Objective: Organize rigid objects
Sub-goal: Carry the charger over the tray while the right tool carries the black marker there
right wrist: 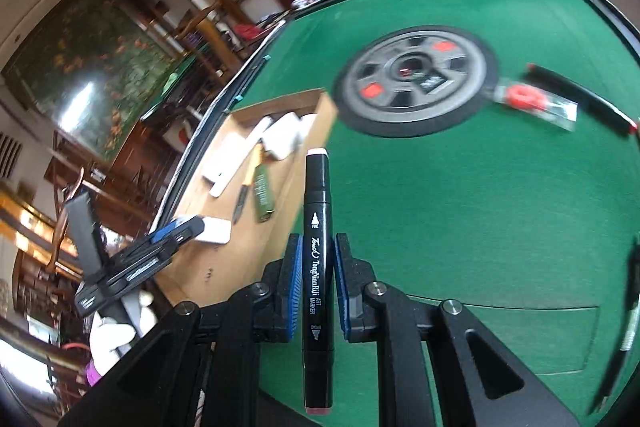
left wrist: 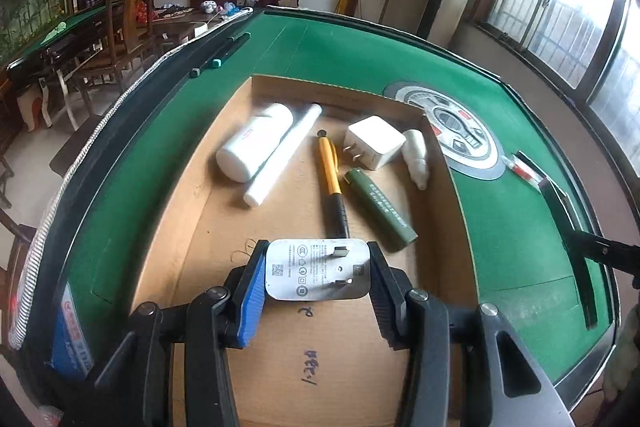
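**Mia:** Left gripper (left wrist: 316, 269) first. What is it holding?

**Ben:** A white charger plug (left wrist: 316, 269). The two pads squeeze its short ends. We see its flat face with two metal prongs, a little square code and tiny grey print. The print is too small for me to read. It hangs over the near part of the cardboard box (left wrist: 352, 89).

**Mia:** And the right gripper (right wrist: 318, 279)?

**Ben:** Its blue pads are pinched tight on a black marker (right wrist: 318, 267). The marker points away along the fingers, over the green table (right wrist: 480, 211), just beside the box. It is long and black, with a pale tip at the far end and a pinkish cap at the near end.

**Mia:** Can you read it?

**Ben:** Yes. White letters say "Touch", then "ART MARKER". A word in between looks like "TongNianRiJi", but I am not sure. One end says "FINE".

**Mia:** What is in the box?

**Ben:** A fat white bottle (left wrist: 256, 143) with red marks, touching a thin white tube (left wrist: 286, 155). Next comes an orange and black pen (left wrist: 332, 175), a white square plug (left wrist: 372, 143), a small white bottle (left wrist: 416, 157) at the right wall, and a green stick (left wrist: 380, 209) with white writing I cannot read. Someone scribbled on the box floor too.

**Mia:** Anything outside the box?

**Ben:** A round grey dial (right wrist: 416, 79) with red buttons sits in the middle of the table. A clear packet with something red (right wrist: 532, 101) lies next to it.
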{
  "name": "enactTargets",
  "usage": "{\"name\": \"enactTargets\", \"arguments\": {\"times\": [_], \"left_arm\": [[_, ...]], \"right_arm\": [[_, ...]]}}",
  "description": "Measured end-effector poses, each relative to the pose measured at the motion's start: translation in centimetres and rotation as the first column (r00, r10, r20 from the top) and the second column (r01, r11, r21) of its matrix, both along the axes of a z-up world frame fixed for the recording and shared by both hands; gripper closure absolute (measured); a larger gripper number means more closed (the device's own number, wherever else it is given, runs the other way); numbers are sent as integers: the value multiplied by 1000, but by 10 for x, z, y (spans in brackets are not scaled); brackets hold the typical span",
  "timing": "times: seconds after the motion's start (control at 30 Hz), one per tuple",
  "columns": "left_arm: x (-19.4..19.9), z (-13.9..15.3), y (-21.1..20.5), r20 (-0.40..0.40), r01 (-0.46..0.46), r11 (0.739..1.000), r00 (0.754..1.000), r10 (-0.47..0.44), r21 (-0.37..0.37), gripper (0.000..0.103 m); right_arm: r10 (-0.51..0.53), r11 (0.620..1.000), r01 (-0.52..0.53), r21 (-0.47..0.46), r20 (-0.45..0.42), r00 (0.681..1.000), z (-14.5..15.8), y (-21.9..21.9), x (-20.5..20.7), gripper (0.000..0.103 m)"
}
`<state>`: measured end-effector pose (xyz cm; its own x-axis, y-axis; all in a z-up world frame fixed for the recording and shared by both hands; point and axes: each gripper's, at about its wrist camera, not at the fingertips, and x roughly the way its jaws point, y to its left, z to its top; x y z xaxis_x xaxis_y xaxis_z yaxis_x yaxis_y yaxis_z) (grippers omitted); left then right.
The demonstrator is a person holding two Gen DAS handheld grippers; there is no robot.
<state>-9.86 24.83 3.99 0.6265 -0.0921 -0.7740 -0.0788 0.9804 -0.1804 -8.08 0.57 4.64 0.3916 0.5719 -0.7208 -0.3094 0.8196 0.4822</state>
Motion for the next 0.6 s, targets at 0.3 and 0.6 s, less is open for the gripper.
{"name": "enactTargets", "arguments": {"times": [0.3,0.6], "left_arm": [[1,-15,20,-72,-52,998,996,54,30,52],[-36,21,51,89,-70,993,993,78,-92,39]], "right_arm": [[142,989,-143,-23,-45,989,-7,82,4,88],[214,977,-210,41,-202,956,-40,149,25,88]]}}
